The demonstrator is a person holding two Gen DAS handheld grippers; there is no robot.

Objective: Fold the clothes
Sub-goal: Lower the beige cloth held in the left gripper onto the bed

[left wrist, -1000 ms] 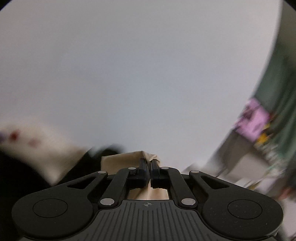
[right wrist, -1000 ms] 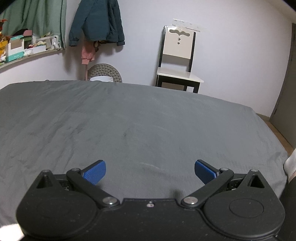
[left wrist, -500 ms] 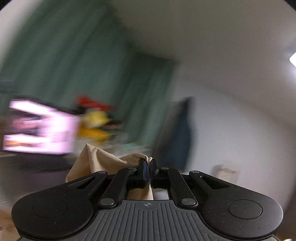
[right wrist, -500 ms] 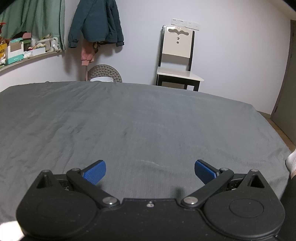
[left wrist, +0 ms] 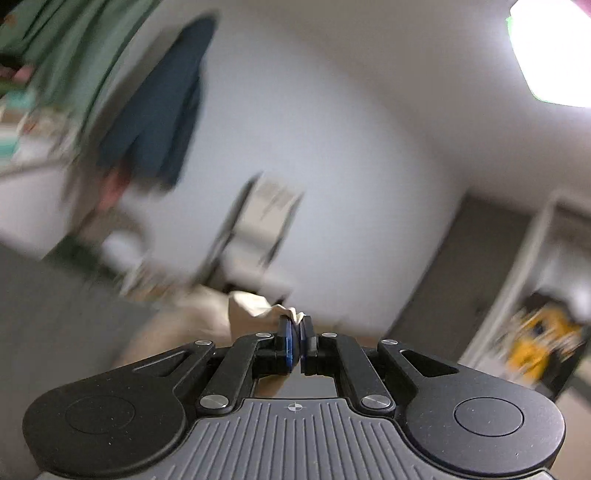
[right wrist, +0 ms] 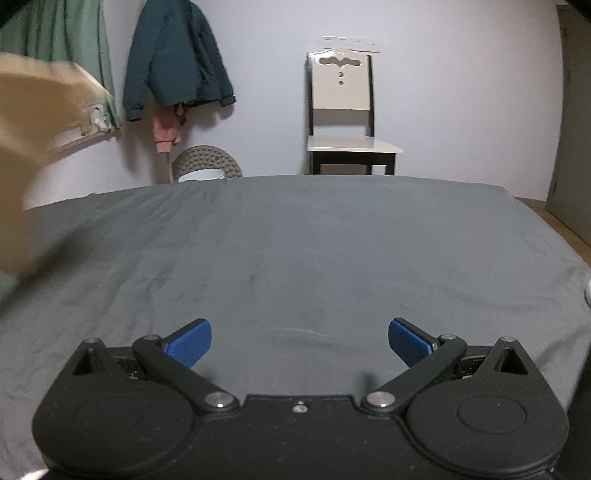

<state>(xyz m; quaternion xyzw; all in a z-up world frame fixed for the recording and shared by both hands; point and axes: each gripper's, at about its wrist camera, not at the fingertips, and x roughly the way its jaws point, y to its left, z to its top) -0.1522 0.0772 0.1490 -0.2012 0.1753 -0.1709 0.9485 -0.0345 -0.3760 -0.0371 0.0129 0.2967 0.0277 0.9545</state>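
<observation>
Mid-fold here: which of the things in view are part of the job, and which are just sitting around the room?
Part of the job:
beige garment, pinched in the left tongs
right tongs, open and empty
grey bed cover, the folding surface

Just lying about:
dark teal jacket hung on the wall
pink garment under it
chair
green curtain

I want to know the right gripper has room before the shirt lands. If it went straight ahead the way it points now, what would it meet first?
Likely the grey bed sheet. The right gripper is open and empty, aimed low over bare cloth; the beige garment is off to its left. Depth is uncertain.
</observation>
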